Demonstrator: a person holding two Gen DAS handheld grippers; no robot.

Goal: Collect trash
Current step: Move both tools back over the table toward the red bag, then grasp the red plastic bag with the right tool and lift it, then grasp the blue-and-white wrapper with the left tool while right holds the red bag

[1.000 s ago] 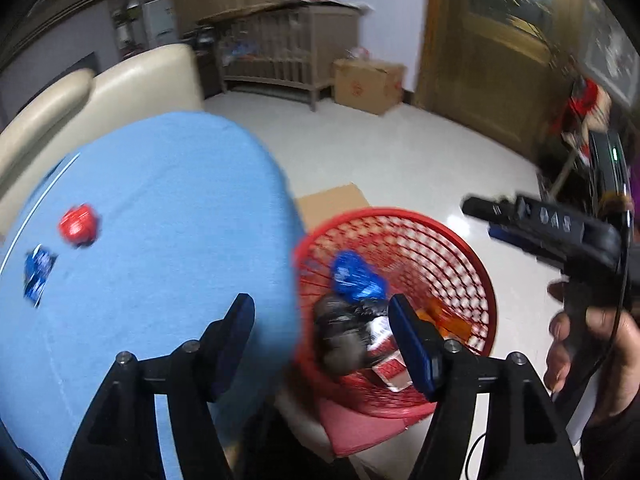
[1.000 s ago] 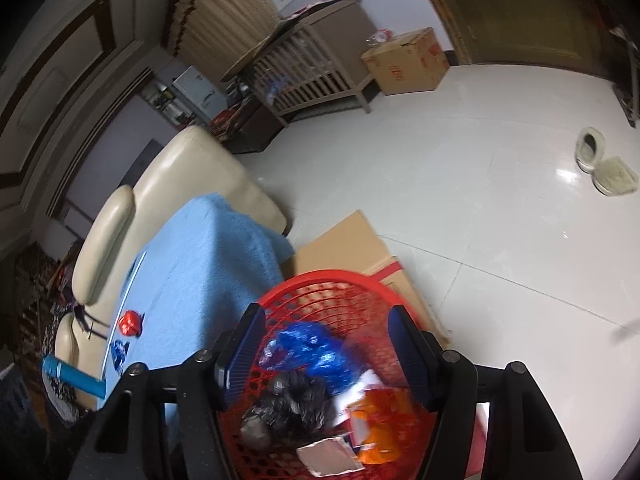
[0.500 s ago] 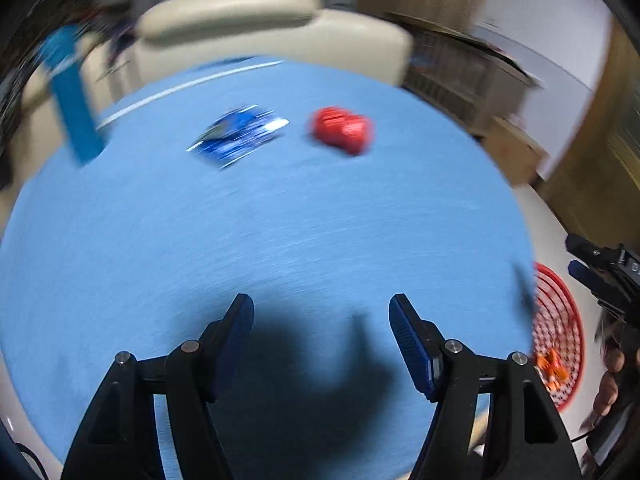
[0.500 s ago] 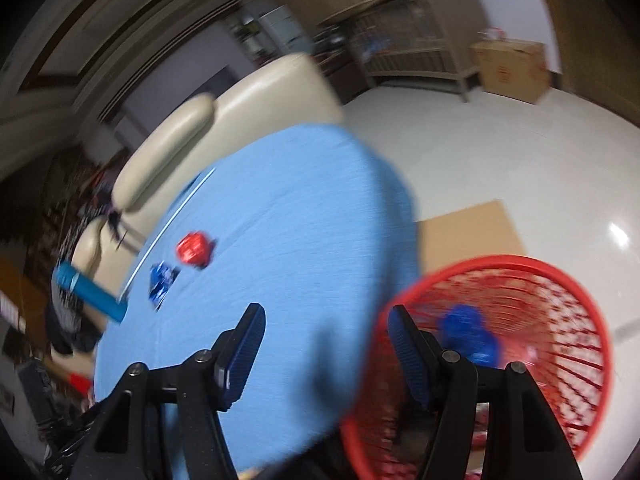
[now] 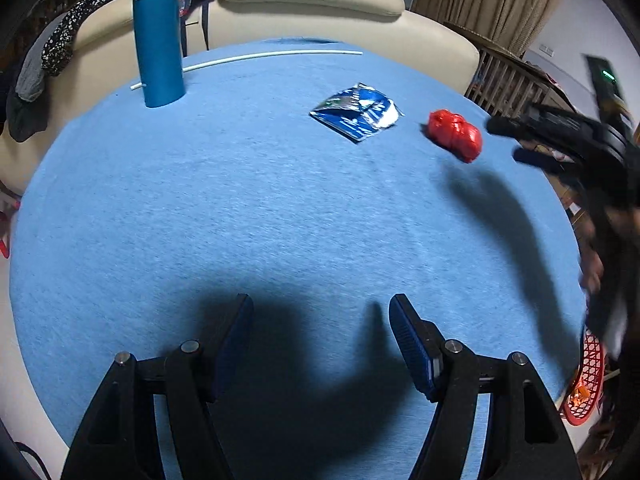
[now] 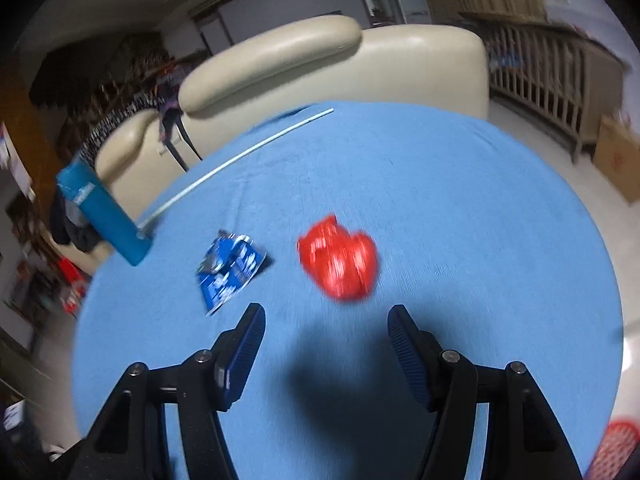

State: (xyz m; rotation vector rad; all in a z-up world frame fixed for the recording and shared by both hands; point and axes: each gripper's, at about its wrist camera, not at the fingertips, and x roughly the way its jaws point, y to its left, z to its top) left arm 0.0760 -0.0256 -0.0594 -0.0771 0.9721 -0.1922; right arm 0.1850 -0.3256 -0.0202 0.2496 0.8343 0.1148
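Observation:
A crumpled red wrapper (image 5: 455, 134) and a flat blue foil packet (image 5: 357, 111) lie on the round blue table (image 5: 256, 216). My left gripper (image 5: 321, 334) is open and empty over the table's near side. My right gripper (image 6: 322, 338) is open and empty, just short of the red wrapper (image 6: 339, 258), with the blue packet (image 6: 229, 268) to its left. It also shows in the left wrist view (image 5: 560, 140), right of the red wrapper. The red mesh basket (image 5: 586, 380) peeks out past the table's right edge.
A tall blue cylinder (image 5: 157, 36) stands at the table's far left, with a thin white rod (image 5: 256, 57) lying behind it. A cream sofa (image 5: 312, 4) backs the table. A wooden crib (image 6: 556, 68) and a cardboard box (image 6: 618, 156) stand on the floor to the right.
Both grippers have swung from above the red basket to over the blue table. The right gripper has closed in on the red wrapper. Both stay open and empty.

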